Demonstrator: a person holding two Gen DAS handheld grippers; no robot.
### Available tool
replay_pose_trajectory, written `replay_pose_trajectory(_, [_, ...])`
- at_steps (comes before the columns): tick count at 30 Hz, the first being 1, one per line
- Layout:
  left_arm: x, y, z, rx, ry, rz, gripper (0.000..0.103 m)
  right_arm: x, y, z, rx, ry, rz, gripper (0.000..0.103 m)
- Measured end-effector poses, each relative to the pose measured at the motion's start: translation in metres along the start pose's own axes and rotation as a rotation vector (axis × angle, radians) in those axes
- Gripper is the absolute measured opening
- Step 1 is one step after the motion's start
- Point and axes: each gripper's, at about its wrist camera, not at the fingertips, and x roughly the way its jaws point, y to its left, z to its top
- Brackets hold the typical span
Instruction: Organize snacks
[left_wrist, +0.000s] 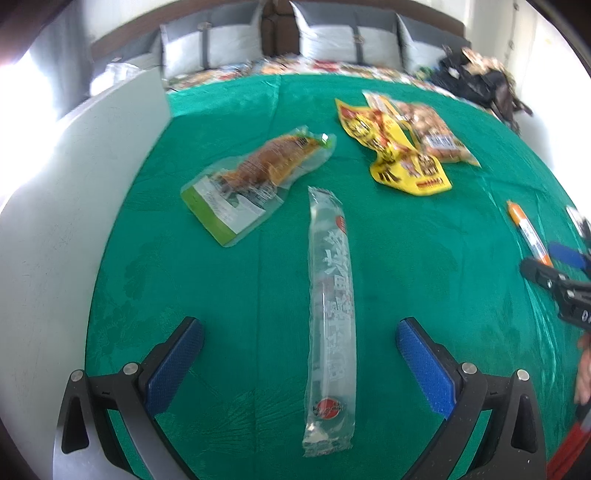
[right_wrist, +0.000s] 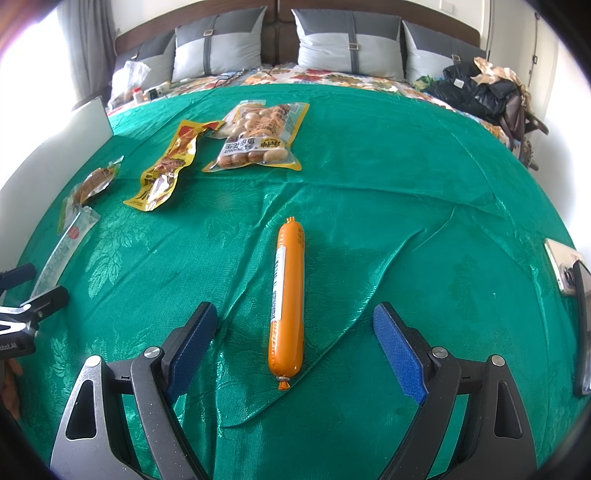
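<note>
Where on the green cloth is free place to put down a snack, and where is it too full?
Free: the wide stretch of green cloth right of the orange sausage, up to the phone at the edge. Also free: the strip between the sausage and the clear long packet. Crowded: the far left, where the peanut bag, yellow packet and meat packet lie close together.

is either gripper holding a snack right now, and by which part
Nothing is held. The left gripper stands open around the clear stick packet, the right gripper open around the orange sausage; no pad touches either.
</note>
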Motion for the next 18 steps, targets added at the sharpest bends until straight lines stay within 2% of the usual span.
replay_pose_trajectory(2, [0.001, 0.002, 0.006, 0.035, 0.075, -0.024, 0.102, 0.001, -0.004, 0.008, -0.022, 0.073, 0.037, 0.092])
replay_pose_trajectory(4, [-0.001, 0.005, 0.010, 0.033, 0.106, -0.059, 0.100, 0.002, -0.018, 0.020, 0.060, 0.162, 0.105, 0.089])
replay_pose_trajectory(6, [-0.003, 0.003, 0.014, 0.026, 0.108, -0.068, 0.093, 0.002, -0.030, 0.032, 0.168, 0.226, 0.175, 0.088])
replay_pose_trajectory(7, [-0.002, 0.000, 0.017, 0.028, 0.114, -0.068, 0.087, 0.003, -0.029, 0.038, 0.180, 0.252, 0.187, 0.088])
replay_pose_trajectory(9, [0.000, -0.006, 0.021, 0.040, 0.121, -0.040, 0.075, 0.010, -0.016, 0.049, 0.109, 0.308, 0.149, 0.086])
replay_pose_trajectory(10, [-0.001, -0.009, 0.022, 0.052, 0.113, -0.017, 0.062, 0.014, -0.008, 0.053, 0.063, 0.323, 0.120, 0.073])
replay_pose_trajectory(11, [-0.003, -0.011, 0.022, 0.056, 0.100, -0.022, 0.037, 0.018, 0.000, 0.054, 0.019, 0.338, 0.103, 0.061])
replay_pose_trajectory(12, [-0.005, -0.011, 0.023, 0.054, 0.092, -0.035, 0.024, 0.023, 0.007, 0.053, -0.015, 0.363, 0.075, 0.035])
replay_pose_trajectory(13, [-0.007, -0.010, 0.023, 0.045, 0.100, -0.042, 0.019, 0.022, 0.011, 0.054, -0.041, 0.345, 0.045, 0.023])
replay_pose_trajectory(14, [-0.010, -0.007, 0.022, 0.031, 0.095, -0.057, 0.018, 0.022, 0.012, 0.054, -0.032, 0.351, 0.043, 0.018])
replay_pose_trajectory(15, [-0.015, -0.002, 0.020, 0.013, 0.085, -0.086, 0.018, 0.019, 0.009, 0.053, 0.003, 0.345, 0.058, 0.017])
replay_pose_trajectory(18, [-0.038, 0.012, 0.011, -0.061, 0.047, -0.175, 0.018, -0.001, -0.008, 0.046, 0.162, 0.296, 0.192, 0.017])
